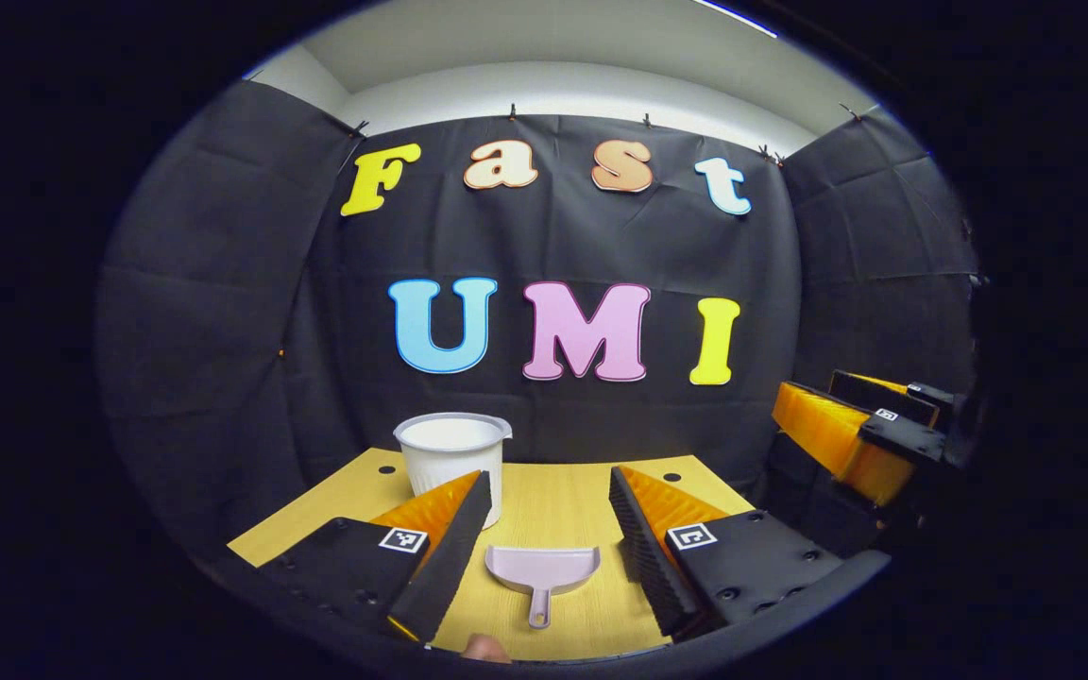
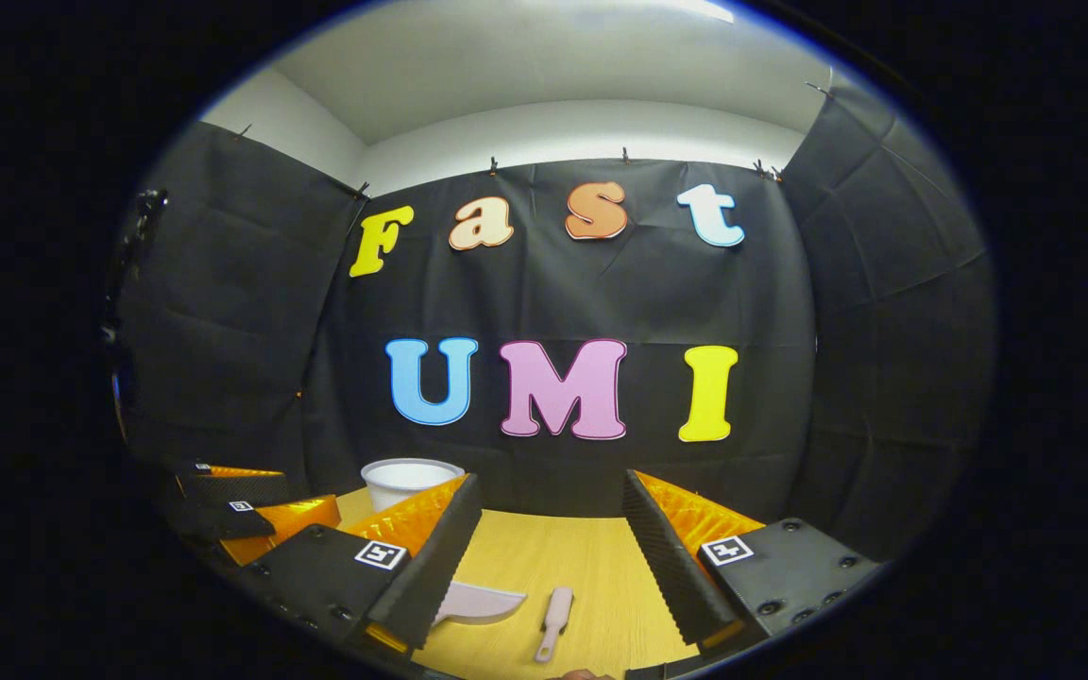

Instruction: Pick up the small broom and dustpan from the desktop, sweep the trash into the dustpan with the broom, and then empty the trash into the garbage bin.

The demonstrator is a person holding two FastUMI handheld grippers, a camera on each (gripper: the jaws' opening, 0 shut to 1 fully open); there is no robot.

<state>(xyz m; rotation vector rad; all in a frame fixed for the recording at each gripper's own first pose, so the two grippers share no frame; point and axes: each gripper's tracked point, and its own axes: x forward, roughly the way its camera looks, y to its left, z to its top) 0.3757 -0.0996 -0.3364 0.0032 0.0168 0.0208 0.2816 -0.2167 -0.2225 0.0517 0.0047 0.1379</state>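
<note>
Booth enclosed by black cloth walls (image 1: 223,283), creased and clipped along the top edge. Pale wall and ceiling (image 2: 553,66) above, lit from overhead (bright strip at upper right). Light wood-grain desktop (image 1: 563,510) abuts the back cloth.

Dustpan, broom and bin on the desktop

On the pale wooden desktop (image 1: 563,501) the small pink plastic dustpan (image 1: 542,571) lies near the front edge, handle toward the camera; the white round plastic garbage bin (image 1: 454,453) stands behind it to the left. In the right gripper view the small pink broom (image 2: 553,621) lies just right of the dustpan, apart from it.
</note>
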